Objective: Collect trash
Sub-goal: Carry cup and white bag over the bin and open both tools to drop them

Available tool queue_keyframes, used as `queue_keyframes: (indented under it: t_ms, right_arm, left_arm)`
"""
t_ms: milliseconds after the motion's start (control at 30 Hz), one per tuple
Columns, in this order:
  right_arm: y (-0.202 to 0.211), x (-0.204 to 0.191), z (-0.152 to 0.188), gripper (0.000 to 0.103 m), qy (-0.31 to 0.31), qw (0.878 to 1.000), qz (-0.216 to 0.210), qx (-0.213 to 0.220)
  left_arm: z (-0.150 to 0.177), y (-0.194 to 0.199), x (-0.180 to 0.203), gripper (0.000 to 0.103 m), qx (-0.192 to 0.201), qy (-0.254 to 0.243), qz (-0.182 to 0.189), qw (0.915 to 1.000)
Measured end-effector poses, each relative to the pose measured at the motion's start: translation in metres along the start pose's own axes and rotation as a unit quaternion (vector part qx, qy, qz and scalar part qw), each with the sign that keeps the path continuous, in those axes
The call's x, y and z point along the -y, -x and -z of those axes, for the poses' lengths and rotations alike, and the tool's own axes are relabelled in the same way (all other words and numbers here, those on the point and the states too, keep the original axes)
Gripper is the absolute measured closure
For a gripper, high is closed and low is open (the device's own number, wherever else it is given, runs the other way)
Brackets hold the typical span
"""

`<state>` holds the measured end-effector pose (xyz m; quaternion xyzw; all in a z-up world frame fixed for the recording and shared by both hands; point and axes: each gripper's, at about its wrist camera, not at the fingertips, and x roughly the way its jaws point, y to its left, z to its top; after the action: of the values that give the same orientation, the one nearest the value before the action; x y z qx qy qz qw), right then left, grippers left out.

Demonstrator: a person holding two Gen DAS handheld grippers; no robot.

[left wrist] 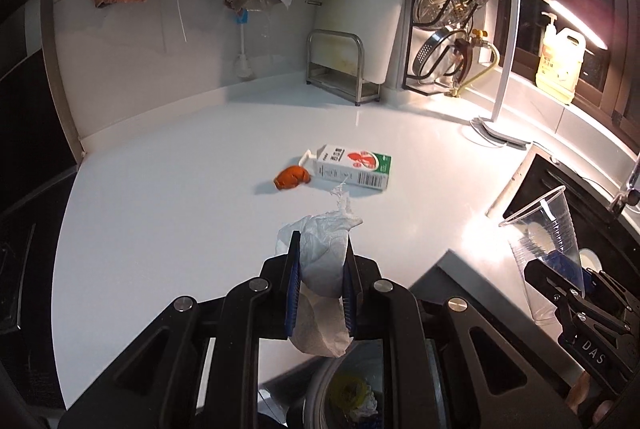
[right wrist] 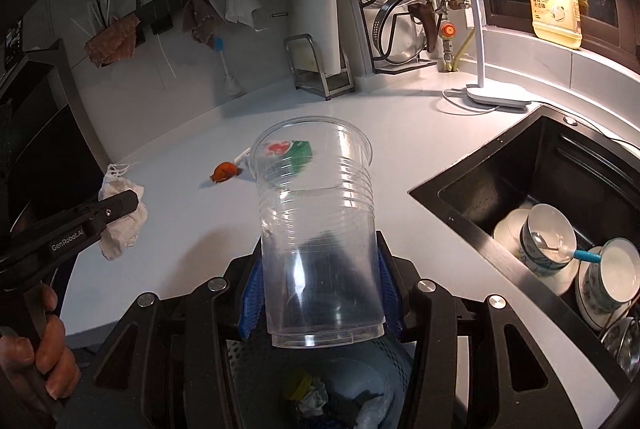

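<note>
**Trash collection at mid-course: two items in hand, two left on the counter**

The left gripper [left wrist: 320, 269] is pinched on a crumpled paper towel [left wrist: 324, 249], carried above the near edge of the white counter [left wrist: 160, 189]. The right gripper [right wrist: 320, 285] is clamped around the lower body of a clear plastic cup [right wrist: 316, 213], tilted with its mouth pointing away. Directly below both tools lies the open bin [right wrist: 360, 381], already containing crumpled scraps, a yellow piece among them. Judged from this arrangement, the step in hand is the release of both held items into the bin. Still uncollected at mid-counter are a drink carton [left wrist: 354, 165], lying on its side, and an orange scrap [left wrist: 292, 178] just beside its spout end. The sink [right wrist: 480, 181] of dishes appears to lie outside the task.
</note>
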<state>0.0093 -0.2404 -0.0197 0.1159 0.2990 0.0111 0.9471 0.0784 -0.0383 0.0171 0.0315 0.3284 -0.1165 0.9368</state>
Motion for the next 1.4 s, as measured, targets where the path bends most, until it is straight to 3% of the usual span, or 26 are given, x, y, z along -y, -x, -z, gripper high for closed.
queue_keyframes:
  t_ms: [300, 800, 1067, 1400]
  right_arm:
    - [0.026, -0.01, 0.053, 0.056, 0.016, 1.0, 0.002, -0.024]
    - [0.017, -0.01, 0.115, 0.054, 0.002, 0.998, -0.007, -0.064]
    - [0.01, -0.01, 0.136, 0.053, -0.003, 0.996, -0.014, -0.086]
    - [0.005, -0.011, 0.137, 0.052, -0.008, 0.995, -0.021, -0.096]
  left_arm:
    - [0.053, 0.006, 0.011, 0.085, -0.037, -0.007, 0.019, 0.9991]
    - [0.102, 0.001, 0.017, 0.085, -0.061, -0.021, 0.018, 0.9977]
    - [0.124, -0.01, 0.015, 0.085, -0.086, -0.026, 0.014, 0.9958]
    - [0.132, -0.008, 0.022, 0.085, -0.094, -0.035, 0.02, 0.9948]
